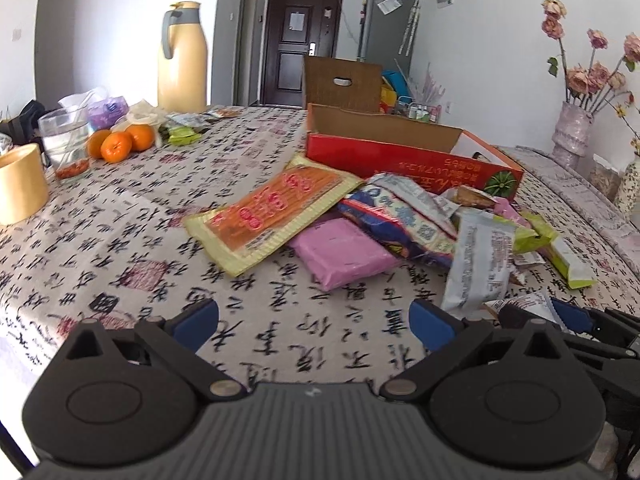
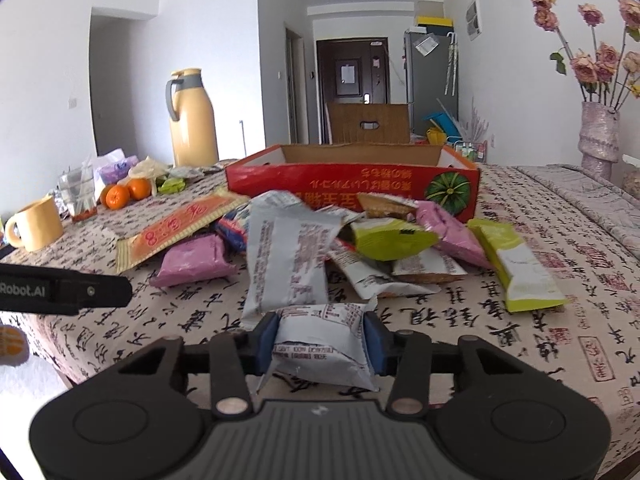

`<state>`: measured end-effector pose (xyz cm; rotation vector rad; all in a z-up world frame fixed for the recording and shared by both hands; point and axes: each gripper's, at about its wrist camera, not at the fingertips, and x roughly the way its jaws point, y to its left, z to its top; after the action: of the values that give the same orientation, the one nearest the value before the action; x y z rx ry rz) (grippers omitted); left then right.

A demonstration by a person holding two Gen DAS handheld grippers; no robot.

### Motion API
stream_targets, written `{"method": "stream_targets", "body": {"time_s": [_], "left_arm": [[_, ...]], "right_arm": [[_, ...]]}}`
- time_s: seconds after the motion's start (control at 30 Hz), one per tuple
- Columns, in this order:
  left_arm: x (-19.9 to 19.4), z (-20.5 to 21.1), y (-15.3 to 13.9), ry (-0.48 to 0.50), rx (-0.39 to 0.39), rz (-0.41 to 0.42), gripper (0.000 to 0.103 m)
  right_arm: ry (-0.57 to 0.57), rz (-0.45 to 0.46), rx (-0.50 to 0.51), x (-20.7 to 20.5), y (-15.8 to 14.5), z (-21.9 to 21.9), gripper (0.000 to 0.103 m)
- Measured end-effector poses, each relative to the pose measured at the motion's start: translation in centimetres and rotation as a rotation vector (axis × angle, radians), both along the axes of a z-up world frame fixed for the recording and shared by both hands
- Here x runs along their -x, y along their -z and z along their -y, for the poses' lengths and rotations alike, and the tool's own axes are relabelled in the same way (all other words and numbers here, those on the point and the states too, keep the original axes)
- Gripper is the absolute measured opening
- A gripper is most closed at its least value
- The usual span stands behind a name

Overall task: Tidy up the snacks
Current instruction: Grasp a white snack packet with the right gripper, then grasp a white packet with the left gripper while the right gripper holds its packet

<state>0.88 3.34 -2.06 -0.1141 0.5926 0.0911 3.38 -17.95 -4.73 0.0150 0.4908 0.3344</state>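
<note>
A pile of snack packets lies on the calligraphy tablecloth [image 1: 120, 240] in front of an open red cardboard box [image 1: 400, 156], which also shows in the right wrist view [image 2: 352, 180]. The pile holds a long orange packet [image 1: 276, 216], a pink packet [image 1: 344, 252], silver packets [image 1: 480, 264] and green ones [image 2: 520, 268]. My left gripper [image 1: 316, 324] is open and empty, low over the cloth, left of the pile. My right gripper [image 2: 322, 340] is shut on a small silver snack packet [image 2: 320, 344], just in front of the pile.
At the back left stand a yellow thermos [image 1: 182, 56], oranges [image 1: 120, 142], a glass [image 1: 66, 140] and a yellow mug [image 1: 20, 184]. A vase of dried roses [image 1: 572, 128] stands at the far right. A brown carton [image 1: 344, 84] sits behind the red box.
</note>
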Motion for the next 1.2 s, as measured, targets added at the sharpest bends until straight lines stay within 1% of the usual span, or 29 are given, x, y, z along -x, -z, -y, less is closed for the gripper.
{"method": "stream_targets", "body": {"time_s": [0.13, 0.3, 0.43, 0.7, 0.9, 0.97, 1.03, 1.07, 1.1, 1.13, 1.2], "left_arm": [[-1.0, 1.8, -0.2, 0.035, -0.009, 0.002, 0.103], [-2.5, 4.7, -0.2, 0.077, -0.046, -0.002, 0.103], [-3.9, 6.6, 0.0, 0.095, -0.053, -0.002, 0.103], [-6.0, 9.8, 0.7, 0.092, -0.072, -0.011, 0.103], [-6.9, 11.5, 1.2, 0.090, -0.106, -0.019, 0.103], [-7.2, 11.8, 1.5, 0.087, -0.121, -0.028, 0.097], [-7.5, 11.8, 1.7, 0.090, -0.121, -0.046, 0.082], [-7.6, 11.8, 1.8, 0.093, -0.118, -0.054, 0.079], [-7.7, 11.8, 1.9, 0.098, -0.110, -0.064, 0.073], [-7.7, 11.7, 1.9, 0.102, -0.105, -0.070, 0.065], [-7.7, 11.7, 2.0, 0.113, -0.098, -0.079, 0.056]], "right_arm": [[0.026, 0.014, -0.013, 0.2, -0.2, 1.6, 0.045], [0.065, 0.025, -0.035, 0.0, -0.2, 3.9, 0.045], [0.095, 0.039, -0.050, -0.2, -0.1, 5.7, 0.045], [0.130, 0.053, -0.074, -1.1, 0.2, 8.5, 0.045], [0.137, 0.056, -0.092, -1.9, 0.5, 10.0, 0.045], [0.136, 0.054, -0.101, -2.1, 0.7, 10.2, 0.045], [0.134, 0.052, -0.109, -2.2, 0.8, 10.5, 0.045], [0.134, 0.051, -0.112, -2.3, 0.9, 10.5, 0.045], [0.132, 0.050, -0.115, -2.4, 0.9, 10.6, 0.045], [0.131, 0.050, -0.117, -2.3, 1.0, 10.6, 0.045], [0.129, 0.048, -0.121, -2.3, 1.1, 10.7, 0.045]]}}
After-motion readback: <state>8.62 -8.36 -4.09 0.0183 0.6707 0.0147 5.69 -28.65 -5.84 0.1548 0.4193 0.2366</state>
